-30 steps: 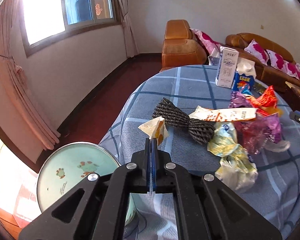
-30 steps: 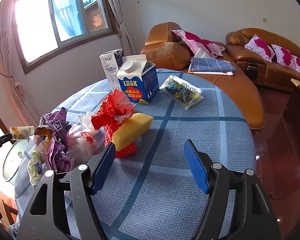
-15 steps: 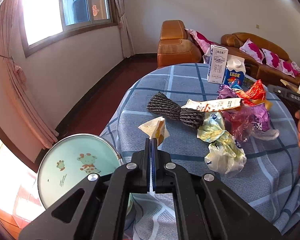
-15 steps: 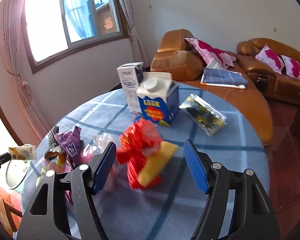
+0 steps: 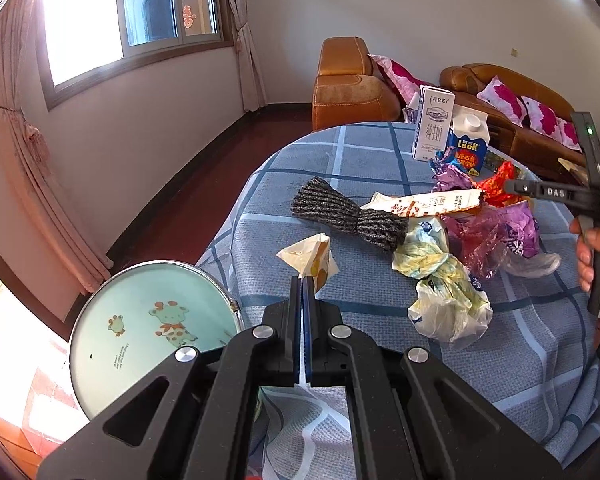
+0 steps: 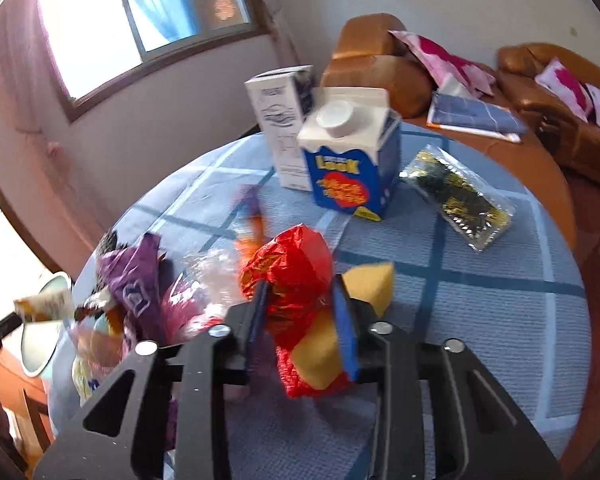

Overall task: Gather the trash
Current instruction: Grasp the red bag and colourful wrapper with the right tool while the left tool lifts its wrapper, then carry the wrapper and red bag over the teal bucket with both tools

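Observation:
My left gripper (image 5: 302, 280) is shut on a small cream and yellow wrapper (image 5: 310, 258), held up over the near edge of the blue checked table (image 5: 340, 152). The right wrist view shows that wrapper (image 6: 44, 306) at the far left. My right gripper (image 6: 300, 284) is closing; its blue pads press on a crumpled red wrapper (image 6: 292, 268) that lies against a yellow sponge (image 6: 370, 284). A hand (image 5: 592, 248) holds that gripper at the right edge of the left wrist view.
A round teal bin top (image 5: 152, 332) with cartoon animals stands below the table's left edge. On the table lie a grey knitted bundle (image 5: 348, 212), a long white wrapper (image 5: 424, 204), crumpled bags (image 5: 448, 292), a purple wrapper (image 6: 130, 280), two cartons (image 6: 352, 172) and a clear packet (image 6: 460, 196).
My right gripper has moved forward over the red wrapper and sponge, and its jaws have narrowed from wide apart onto them. My left gripper stays shut on its wrapper.

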Demonstrator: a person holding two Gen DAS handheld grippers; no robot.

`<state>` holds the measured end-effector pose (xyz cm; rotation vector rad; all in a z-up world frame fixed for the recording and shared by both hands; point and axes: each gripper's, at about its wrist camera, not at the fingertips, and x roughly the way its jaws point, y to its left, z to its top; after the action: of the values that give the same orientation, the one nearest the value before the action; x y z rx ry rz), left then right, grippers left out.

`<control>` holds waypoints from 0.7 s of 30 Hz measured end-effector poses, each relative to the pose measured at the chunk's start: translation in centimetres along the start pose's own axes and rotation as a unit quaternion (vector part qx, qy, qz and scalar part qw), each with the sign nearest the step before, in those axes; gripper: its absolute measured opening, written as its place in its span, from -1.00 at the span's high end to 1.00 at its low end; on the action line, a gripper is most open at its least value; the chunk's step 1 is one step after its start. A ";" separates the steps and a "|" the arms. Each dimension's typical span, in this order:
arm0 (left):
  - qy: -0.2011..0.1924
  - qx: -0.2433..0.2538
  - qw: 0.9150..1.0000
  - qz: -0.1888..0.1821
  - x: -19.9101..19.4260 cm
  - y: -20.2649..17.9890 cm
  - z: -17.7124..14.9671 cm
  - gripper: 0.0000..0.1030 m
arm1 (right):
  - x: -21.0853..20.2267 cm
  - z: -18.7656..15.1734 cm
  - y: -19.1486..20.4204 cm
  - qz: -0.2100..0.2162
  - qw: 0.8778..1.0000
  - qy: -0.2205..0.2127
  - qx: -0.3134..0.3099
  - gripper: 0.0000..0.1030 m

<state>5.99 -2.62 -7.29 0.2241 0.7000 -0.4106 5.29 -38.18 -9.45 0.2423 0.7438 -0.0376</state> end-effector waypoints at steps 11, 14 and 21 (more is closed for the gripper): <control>-0.012 -0.007 1.000 0.013 -1.3 1.2 0.8 0.99 | -4.0 1.5 2.2 -0.019 0.994 -0.086 -0.065 0.73; -0.013 -0.012 0.999 0.027 -1.8 2.4 0.8 0.99 | -4.6 2.4 3.9 0.004 0.992 -0.099 -0.084 0.73; 0.002 -0.026 0.997 0.069 -2.6 5.5 -0.3 0.99 | -4.2 3.5 10.6 0.060 0.981 -0.107 -0.153 0.73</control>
<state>6.45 3.18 -5.40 0.2220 0.6932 -0.2605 5.75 -28.88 -1.94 -0.0113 0.5115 0.1626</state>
